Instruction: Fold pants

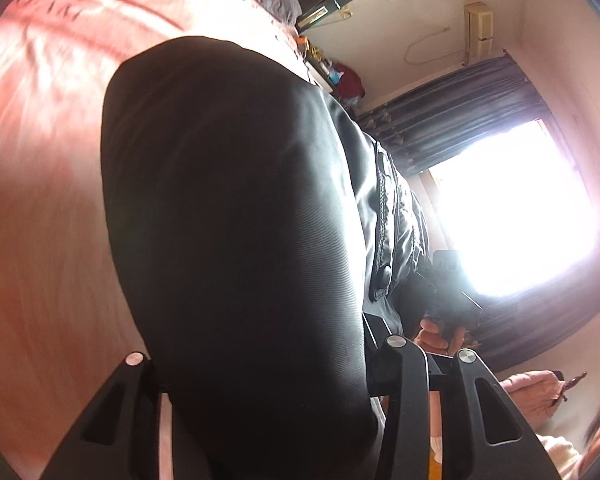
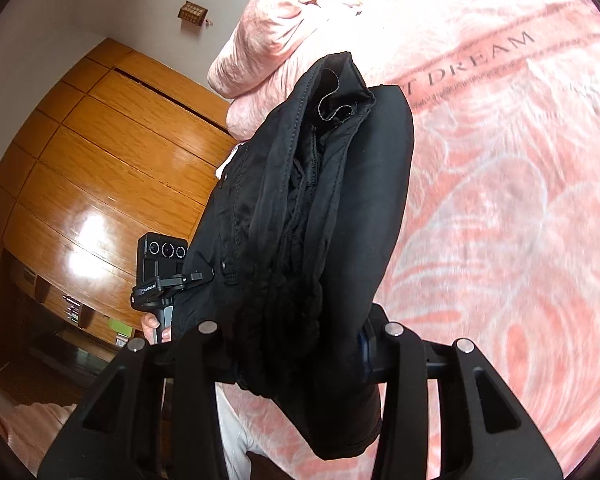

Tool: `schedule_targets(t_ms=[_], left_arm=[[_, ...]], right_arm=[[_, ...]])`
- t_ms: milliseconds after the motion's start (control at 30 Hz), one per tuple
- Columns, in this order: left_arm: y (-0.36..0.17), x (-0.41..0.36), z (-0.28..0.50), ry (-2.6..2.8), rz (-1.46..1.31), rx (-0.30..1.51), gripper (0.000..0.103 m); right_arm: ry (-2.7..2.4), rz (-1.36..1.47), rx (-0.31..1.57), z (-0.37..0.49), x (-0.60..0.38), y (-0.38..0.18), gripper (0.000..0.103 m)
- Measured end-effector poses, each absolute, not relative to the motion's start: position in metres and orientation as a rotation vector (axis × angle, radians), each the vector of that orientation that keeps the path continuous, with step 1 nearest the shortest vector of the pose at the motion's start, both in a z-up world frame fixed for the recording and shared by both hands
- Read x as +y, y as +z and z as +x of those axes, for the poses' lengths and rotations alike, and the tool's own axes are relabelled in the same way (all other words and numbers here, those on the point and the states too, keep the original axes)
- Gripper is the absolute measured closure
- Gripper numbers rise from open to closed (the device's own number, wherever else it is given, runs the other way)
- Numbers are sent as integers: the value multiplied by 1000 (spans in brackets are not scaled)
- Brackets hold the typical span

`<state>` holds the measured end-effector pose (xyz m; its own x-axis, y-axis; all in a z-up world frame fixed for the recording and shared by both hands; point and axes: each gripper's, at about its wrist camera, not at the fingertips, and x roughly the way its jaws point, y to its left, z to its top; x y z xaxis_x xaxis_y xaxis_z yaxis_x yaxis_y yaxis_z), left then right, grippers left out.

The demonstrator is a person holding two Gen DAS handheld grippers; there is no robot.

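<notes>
Black pants (image 1: 236,220) bunched between the left gripper (image 1: 260,364) fingers (image 1: 400,400) — above pink bedding (image 1: 40,200).

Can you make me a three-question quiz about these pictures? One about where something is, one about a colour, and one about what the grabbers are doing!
1. Where is the bundled black fabric pants?
A. flat on the floor
B. held up above the pink patterned bed blanket
C. inside the wardrobe

2. What colour is the shiny wooden wardrobe?
A. orange-brown
B. white
C. green

3. What is the right gripper doing?
A. hanging wide open
B. closed on the pants
C. holding a pillow

Answers: B, the bundle hangs clear over the blanket; A, its panels gleam orange-brown; B, the fabric is pinched between its fingers, as with the left gripper.
</notes>
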<state>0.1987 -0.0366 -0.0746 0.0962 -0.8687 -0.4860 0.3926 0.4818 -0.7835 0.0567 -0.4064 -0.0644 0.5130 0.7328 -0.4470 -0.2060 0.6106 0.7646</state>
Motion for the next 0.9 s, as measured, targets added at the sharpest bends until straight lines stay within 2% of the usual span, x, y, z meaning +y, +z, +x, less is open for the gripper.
schedule_targets(t_ms=[167,333,467,533,600,633,700,733,833,867,900], left_arm=[[-72,-52,247,-950,-485,1082,61],[-103,-56,285,-876,-476,1162,60],[-117,-37,287,-875,-494,1168,53],[-121,-27,276,-844,-474,1170,33],[-114,-29,278,-797,-434,1171,22],[-116,-35,274,-777,-421,1170,16],[-111,-16,271,-716,-401,1179,7],[-107,-10,267,-674,-394,1176,4],[-93,-3,252,-561,-318,1110,4],[-87,-3,243,-527,-275,1084,4],[-79,-5,231,-488,-217,1059,4]], right_arm=[[601,705,860,119,-415,-78,63],[542,761,948,165,-422,-120,63],[524,791,971,171,-428,-144,59],[519,791,969,165,-428,-148,55],[498,767,974,162,-426,-149,45],[490,756,976,160,-426,-148,43],[452,738,971,153,-425,-144,29],[440,731,958,148,-427,-140,28],[350,680,927,134,-427,-123,25],[315,650,915,128,-426,-117,17],[287,616,902,121,-423,-110,15]])
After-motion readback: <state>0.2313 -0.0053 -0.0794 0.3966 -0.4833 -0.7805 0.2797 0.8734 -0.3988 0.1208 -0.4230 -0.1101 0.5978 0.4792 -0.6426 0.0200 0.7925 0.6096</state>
